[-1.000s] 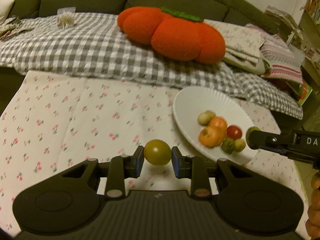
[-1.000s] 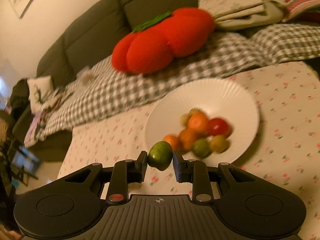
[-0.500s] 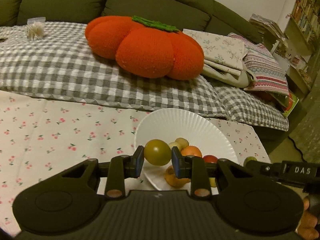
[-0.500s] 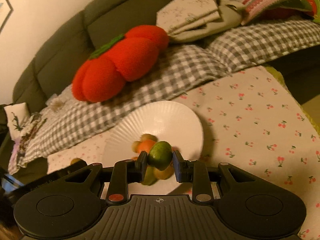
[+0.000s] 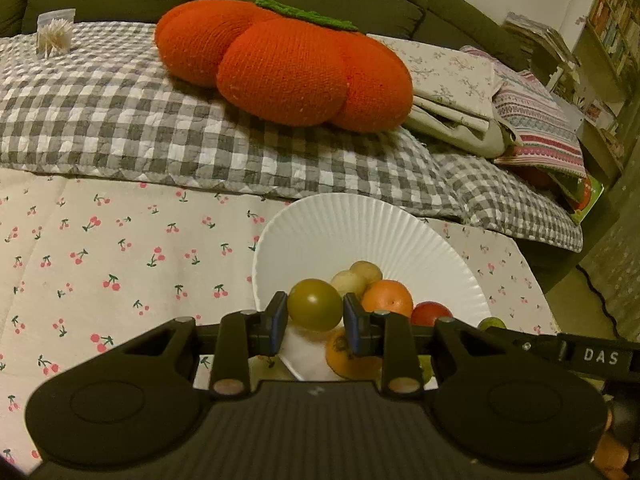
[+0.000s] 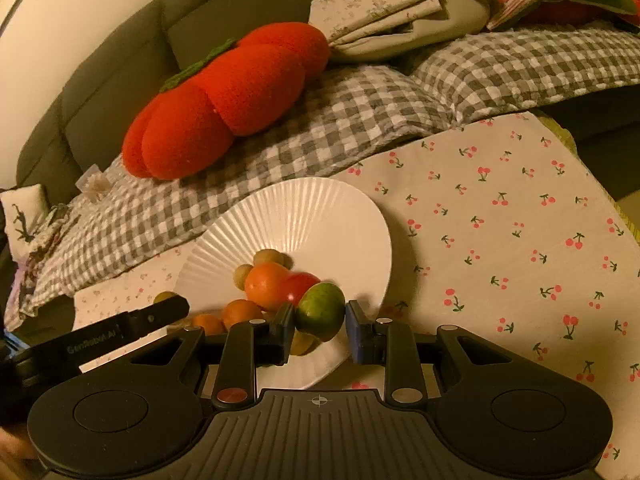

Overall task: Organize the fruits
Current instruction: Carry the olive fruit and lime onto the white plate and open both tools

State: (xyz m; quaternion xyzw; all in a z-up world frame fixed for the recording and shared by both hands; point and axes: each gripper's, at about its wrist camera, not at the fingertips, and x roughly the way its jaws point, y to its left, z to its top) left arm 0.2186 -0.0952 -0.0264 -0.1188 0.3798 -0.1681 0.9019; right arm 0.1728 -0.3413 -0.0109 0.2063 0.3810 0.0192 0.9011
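- My left gripper (image 5: 315,316) is clamped on a round olive-green tomato (image 5: 314,309), both pads touching its sides, held above the near rim of the white ribbed plate (image 5: 360,224).
- My right gripper (image 6: 320,322) has a green lime-like fruit (image 6: 321,311) between its fingers; the left pad presses it, while a thin gap shows at the right pad, so I cannot tell whether the grasp is firm or just let go. This fruit is over the plate's (image 6: 304,216) near edge.
- The plate sits on a tabletop covered by a cherry-print cloth (image 5: 100,264), just in front of a sofa.
- Inside the plate, bunched on its near half: two pale tan fruits (image 5: 356,278), an orange (image 5: 387,299), a red tomato (image 5: 431,314), and another orange fruit (image 5: 346,354) partly hidden behind my left gripper.
- From the right view, two small orange fruits (image 6: 240,314) and a yellow-green one lie low in the plate, partly hidden.
- On the sofa's grey checked blanket (image 5: 120,120) rests a knitted orange pumpkin cushion (image 5: 288,64), with folded fabrics (image 5: 460,80) beside it.
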